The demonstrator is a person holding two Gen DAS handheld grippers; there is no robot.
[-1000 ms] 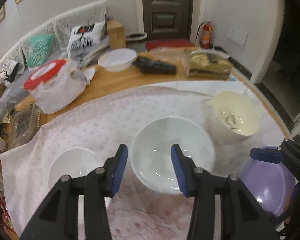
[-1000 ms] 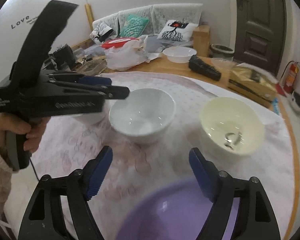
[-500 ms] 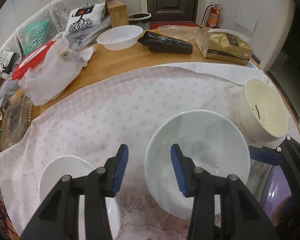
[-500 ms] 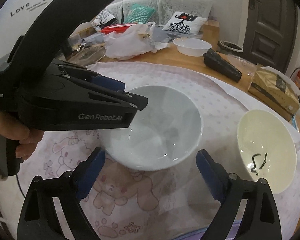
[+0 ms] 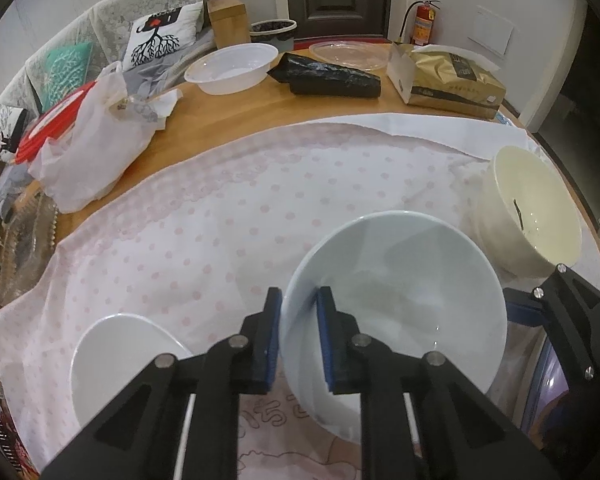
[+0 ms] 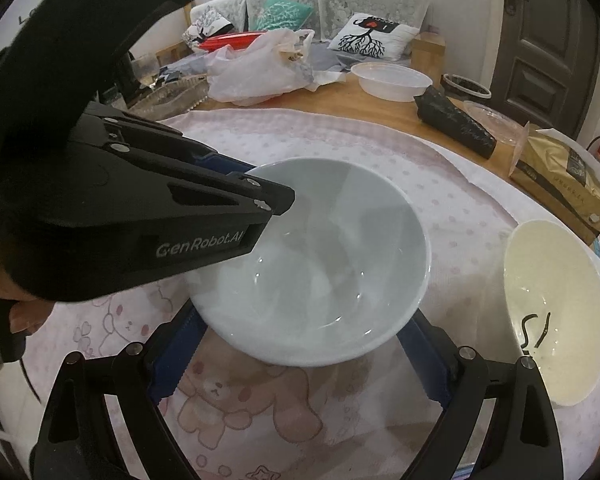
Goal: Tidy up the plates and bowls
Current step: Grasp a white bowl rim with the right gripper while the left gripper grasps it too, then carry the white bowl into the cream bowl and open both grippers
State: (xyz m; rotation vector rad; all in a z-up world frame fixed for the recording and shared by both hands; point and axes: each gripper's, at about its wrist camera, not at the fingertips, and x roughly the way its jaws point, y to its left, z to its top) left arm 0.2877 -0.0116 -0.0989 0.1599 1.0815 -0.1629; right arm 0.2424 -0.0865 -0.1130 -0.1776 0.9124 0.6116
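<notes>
Behind my round wooden counter (image 5: pixel 236 120) sit a sofa with cushions, a dark door and a red fire extinguisher (image 5: pixel 422 24).

From the left wrist view, my left claw (image 5: pixel 298 332) has just been closing and its blue pads now pinch the near rim of the large white bowl (image 5: pixel 400 300), one pad outside the wall, one inside. That bowl stands on the pink dotted cloth (image 5: pixel 220 220), between a smaller white bowl (image 5: pixel 112 356) at lower left and a cream bowl (image 5: pixel 536 216) at right. A second ago this claw hung open well short of the rim, so I judge the grip is made and lifting comes next. Farther back lie a white plastic tub (image 5: pixel 232 68), a black wrapped bundle (image 5: pixel 328 78), a gold bag (image 5: pixel 448 80) whose print is too small to read, and a white carrier bag (image 5: pixel 92 148).

From the right wrist view, my right claw (image 6: pixel 300 364) has just been opening and stands wide, its fingers either side of the same white bowl's base without pressing on it, as far as I can tell. It was farther back a moment earlier; now it flanks the bowl, ready to steady it. The left tool crosses the frame and its side reads "GenRobot.AI" (image 6: pixel 200 244). Dark squiggles mark the inside of the cream bowl.
</notes>
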